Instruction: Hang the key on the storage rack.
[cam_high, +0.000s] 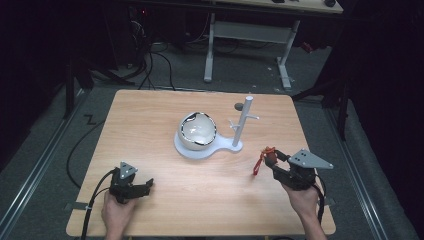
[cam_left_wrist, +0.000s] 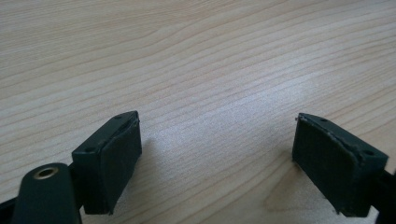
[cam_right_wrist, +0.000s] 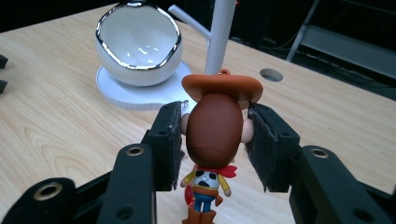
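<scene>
Right gripper (cam_right_wrist: 215, 140) clamps brown-haired, orange-hatted cowboy figurine (cam_right_wrist: 214, 135).

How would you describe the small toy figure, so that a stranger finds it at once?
Start at the wooden table; go to its right front area, where the right claw grips it. The cowboy figure has a brown hat, red scarf and blue trousers, unlike the white bowl and white stand beyond.

The cowboy figure's (cam_right_wrist: 213, 135) boots are cut off by the right gripper view's bottom edge.

a lab – dark curtains (cam_high: 30, 75), floor cables (cam_high: 155, 65), wooden test table (cam_high: 150, 115).
</scene>
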